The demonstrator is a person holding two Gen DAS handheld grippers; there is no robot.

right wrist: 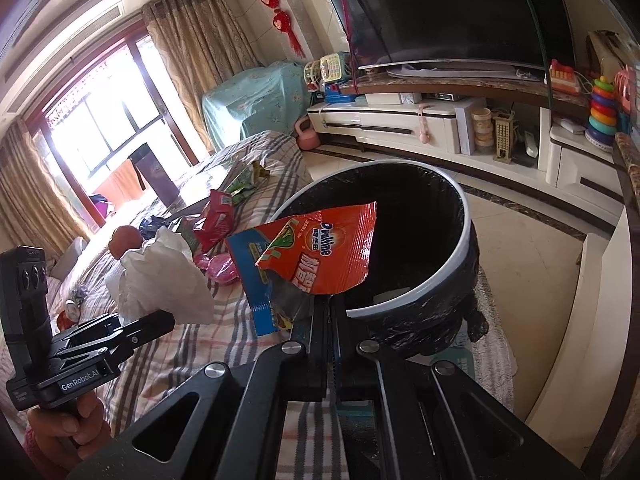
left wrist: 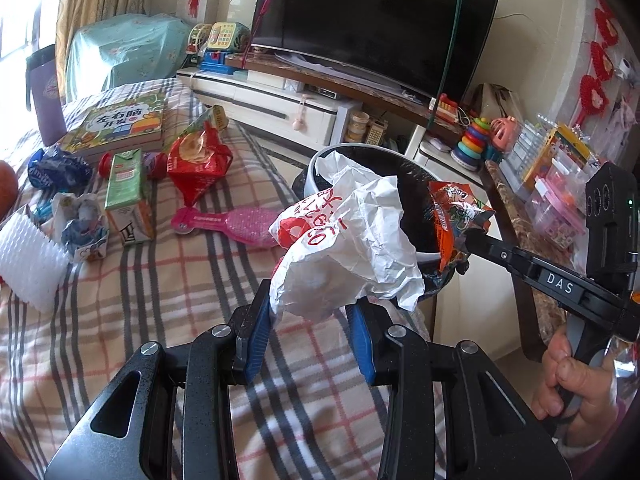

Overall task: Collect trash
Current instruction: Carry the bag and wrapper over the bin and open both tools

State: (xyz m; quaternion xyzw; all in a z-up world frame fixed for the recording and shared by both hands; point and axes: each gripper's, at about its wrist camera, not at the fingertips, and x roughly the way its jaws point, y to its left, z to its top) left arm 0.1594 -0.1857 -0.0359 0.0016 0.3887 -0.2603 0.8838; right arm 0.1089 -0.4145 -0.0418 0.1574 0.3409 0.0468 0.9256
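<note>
My left gripper (left wrist: 310, 320) is shut on a crumpled white paper bag (left wrist: 352, 248) with red print, held above the plaid bed near the bin. In the right wrist view the same paper bag (right wrist: 164, 276) and left gripper (right wrist: 160, 320) show at the left. My right gripper (right wrist: 326, 312) is shut on an orange and blue Ovaltine wrapper (right wrist: 320, 252), which hangs over the near rim of the black-lined trash bin (right wrist: 452, 280). From the left wrist view the right gripper (left wrist: 470, 240) pinches the wrapper (left wrist: 456, 216) over the bin (left wrist: 416, 216).
More litter lies on the plaid blanket (left wrist: 160, 288): a green carton (left wrist: 128, 196), a red snack bag (left wrist: 198, 160), a pink brush (left wrist: 232, 222), blue wrappers (left wrist: 56, 172), a book (left wrist: 120, 124). A TV stand (right wrist: 400, 120) and a toy shelf (left wrist: 540, 168) border the floor beyond the bin.
</note>
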